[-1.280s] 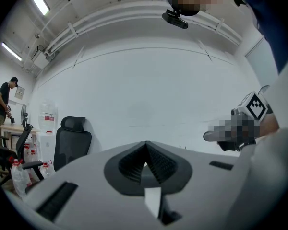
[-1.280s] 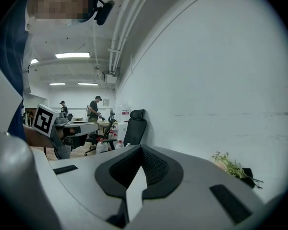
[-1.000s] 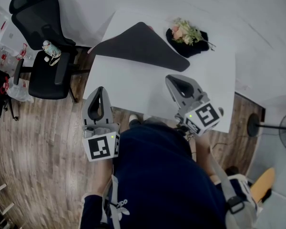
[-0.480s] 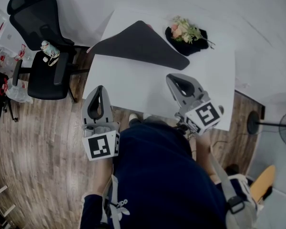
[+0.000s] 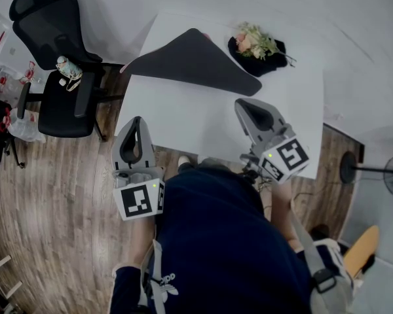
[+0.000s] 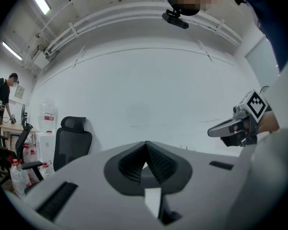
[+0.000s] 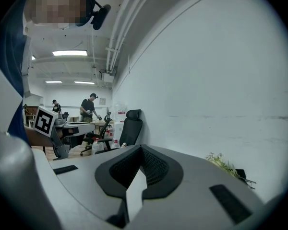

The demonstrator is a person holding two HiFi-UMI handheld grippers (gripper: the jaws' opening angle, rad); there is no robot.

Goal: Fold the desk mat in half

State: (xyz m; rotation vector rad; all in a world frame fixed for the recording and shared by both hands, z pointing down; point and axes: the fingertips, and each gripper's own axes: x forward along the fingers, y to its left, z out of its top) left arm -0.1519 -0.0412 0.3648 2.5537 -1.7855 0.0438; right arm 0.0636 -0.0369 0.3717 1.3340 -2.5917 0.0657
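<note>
Grey plastic, two items, nearest us: left gripper [image 5: 137, 124] and right gripper [image 5: 243, 106], each claw pressed together on nothing, held by the near edge of the white table [image 5: 183, 116], well apart from the work.

Dark desk mat [image 5: 190, 63], far left of the table, wedge-shaped from our view, one corner past the table's left edge. Whether it already lies doubled we cannot tell.

Handling note, our judgement: spread both claws before reaching, pinch two corners of one edge, lift low, lay them onto the opposite edge and square them up.

Black holder [image 5: 275, 65], far right, just beside the mat, with pale flowers [image 5: 254, 42] in it. Dish or cloth, we cannot tell.
</note>
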